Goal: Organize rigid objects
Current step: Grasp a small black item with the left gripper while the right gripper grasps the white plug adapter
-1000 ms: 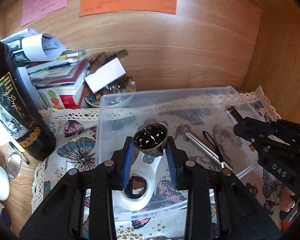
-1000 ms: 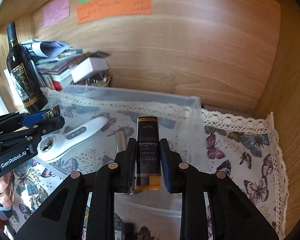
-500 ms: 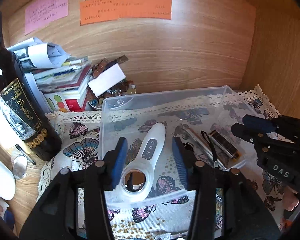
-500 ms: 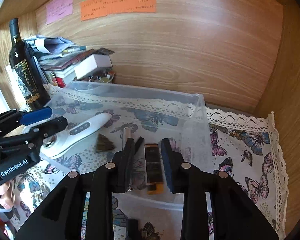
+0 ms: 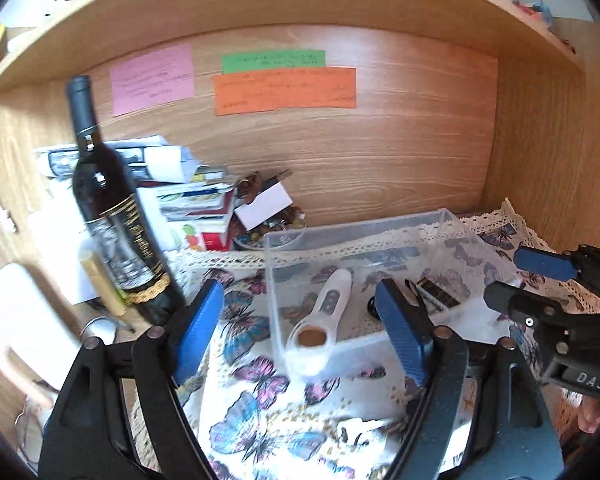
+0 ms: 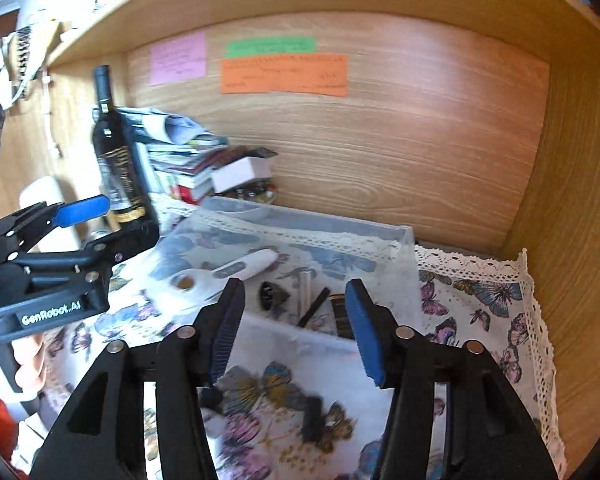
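Note:
A clear plastic bin (image 5: 452, 220) (image 6: 404, 236) stands on the butterfly cloth. In it lie a white handheld device (image 5: 328, 304) (image 6: 236, 268), a small black round piece (image 6: 270, 294), a metal pen-like tool (image 6: 305, 292), a black stick (image 6: 314, 308) and a dark flat lighter-like bar (image 5: 438, 292) (image 6: 340, 314). My left gripper (image 5: 300, 328) is open and empty, held in front of the bin. My right gripper (image 6: 294, 324) is open and empty, held before the bin's near wall. A small black item (image 6: 312, 420) lies on the cloth beneath it.
A dark wine bottle (image 5: 112, 208) (image 6: 118, 160) stands at the left beside stacked books and papers (image 5: 188, 204). A bowl of small trinkets (image 5: 268, 228) with a white box sits behind the bin. Wooden walls close the back and right. A white mug (image 5: 24, 328) sits at far left.
Both grippers have opened wider and drawn back and up from the bin. The black round piece and the lighter-like bar, held a second ago, now lie in the bin.

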Demonstrator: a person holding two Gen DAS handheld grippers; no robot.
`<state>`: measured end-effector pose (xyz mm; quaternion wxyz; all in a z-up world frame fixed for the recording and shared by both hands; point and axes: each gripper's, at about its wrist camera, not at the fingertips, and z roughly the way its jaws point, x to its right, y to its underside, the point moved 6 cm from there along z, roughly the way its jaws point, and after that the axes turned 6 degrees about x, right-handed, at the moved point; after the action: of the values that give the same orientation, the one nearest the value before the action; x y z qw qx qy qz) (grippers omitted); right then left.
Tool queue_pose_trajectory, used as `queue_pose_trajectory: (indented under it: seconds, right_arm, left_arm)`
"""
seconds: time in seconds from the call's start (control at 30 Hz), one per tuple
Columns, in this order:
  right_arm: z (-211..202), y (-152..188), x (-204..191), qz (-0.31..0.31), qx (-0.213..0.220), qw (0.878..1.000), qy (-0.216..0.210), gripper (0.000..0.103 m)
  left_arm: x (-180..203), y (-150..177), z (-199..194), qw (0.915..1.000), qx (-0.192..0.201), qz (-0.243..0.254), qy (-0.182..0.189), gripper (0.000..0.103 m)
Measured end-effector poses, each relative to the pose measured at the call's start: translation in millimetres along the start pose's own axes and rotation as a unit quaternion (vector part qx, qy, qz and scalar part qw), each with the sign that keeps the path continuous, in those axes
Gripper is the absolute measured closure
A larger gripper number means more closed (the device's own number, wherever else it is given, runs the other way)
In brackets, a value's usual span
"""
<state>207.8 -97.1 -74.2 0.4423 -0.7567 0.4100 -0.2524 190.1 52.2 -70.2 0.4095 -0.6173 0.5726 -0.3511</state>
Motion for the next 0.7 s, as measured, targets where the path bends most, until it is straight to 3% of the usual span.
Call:
queue_pose_trajectory:
  seconds: [0.2,0.47,0.7]
  right_arm:
    - [-8,24,-19,0.006,-0.011,1.000,-0.021,0.046]
    - [5,68,-38,0.010,-0.070,0.997,-0.035,0.045]
    - [18,93,-43,0.025,-0.109,0.992,-0.053,0.048]
  left_arm:
    - [-5,28,-15,0.9996,-0.026,0.005,-0.007,0.023]
    - [-5,71,-19,0.9974,-0.072,0.004,0.002,0.023]
    - [9,95,-18,0.9937,-0.107,0.000,0.032,0.049]
